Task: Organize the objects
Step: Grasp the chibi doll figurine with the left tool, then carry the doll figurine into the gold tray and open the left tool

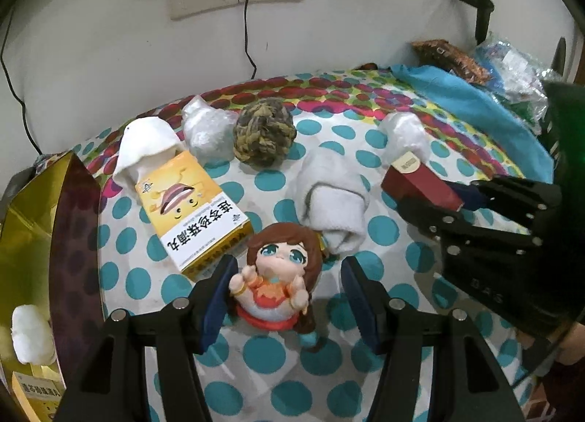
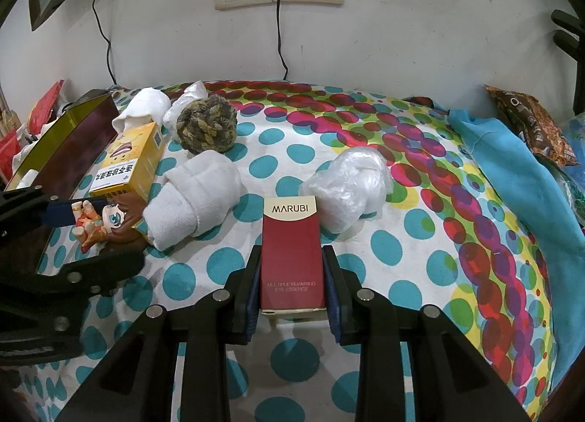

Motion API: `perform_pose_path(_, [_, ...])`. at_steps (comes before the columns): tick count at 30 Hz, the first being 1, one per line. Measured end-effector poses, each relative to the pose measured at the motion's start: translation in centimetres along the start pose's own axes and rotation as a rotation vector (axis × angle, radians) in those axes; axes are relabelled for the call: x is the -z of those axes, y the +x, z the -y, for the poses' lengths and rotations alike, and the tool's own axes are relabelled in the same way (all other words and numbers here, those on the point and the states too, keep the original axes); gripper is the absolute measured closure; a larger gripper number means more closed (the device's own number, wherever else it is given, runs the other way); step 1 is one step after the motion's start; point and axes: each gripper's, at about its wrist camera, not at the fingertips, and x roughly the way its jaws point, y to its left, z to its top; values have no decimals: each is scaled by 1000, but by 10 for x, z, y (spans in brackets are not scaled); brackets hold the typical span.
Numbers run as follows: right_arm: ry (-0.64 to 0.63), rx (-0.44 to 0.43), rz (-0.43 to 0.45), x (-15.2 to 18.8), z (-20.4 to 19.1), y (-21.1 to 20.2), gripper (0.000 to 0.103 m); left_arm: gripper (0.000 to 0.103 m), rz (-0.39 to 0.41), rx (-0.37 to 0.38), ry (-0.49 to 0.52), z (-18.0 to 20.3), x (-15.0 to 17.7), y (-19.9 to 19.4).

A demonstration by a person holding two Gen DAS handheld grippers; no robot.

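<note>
I am clamping the red box (image 2: pixel 293 257) in the right gripper (image 2: pixel 292 276) at lower centre for lifting, while my left gripper (image 1: pixel 289 297) is straddling the doll (image 1: pixel 279 276), jaws apart, for grasping.

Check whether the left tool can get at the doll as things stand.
Probably yes. The left tool is open with the doll already between its fingers, nothing blocking. The yellow box sits close to one finger, and the rolled towel lies just behind the doll.
</note>
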Motion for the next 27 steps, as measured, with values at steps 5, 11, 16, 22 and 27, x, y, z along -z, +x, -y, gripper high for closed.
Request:
perform_pose_path(5, [-1, 1, 0, 0, 0, 0, 74, 49, -12, -87, 46, 7, 1, 7])
perform_pose_path(11, [-1, 1, 0, 0, 0, 0, 74, 59, -18, -97, 43, 7, 1, 7])
perform_pose_path(16, [-1, 2, -1, 0, 0, -1, 74, 61, -14, -115, 38, 10, 4, 3])
perform_pose_path(22, [0, 3, -1, -1, 0, -1, 74, 61, -22, -109, 29, 11, 7, 2])
perform_pose_path(27, [0, 4, -1, -1, -1, -1, 74, 61, -18, -120, 9, 12, 9, -6])
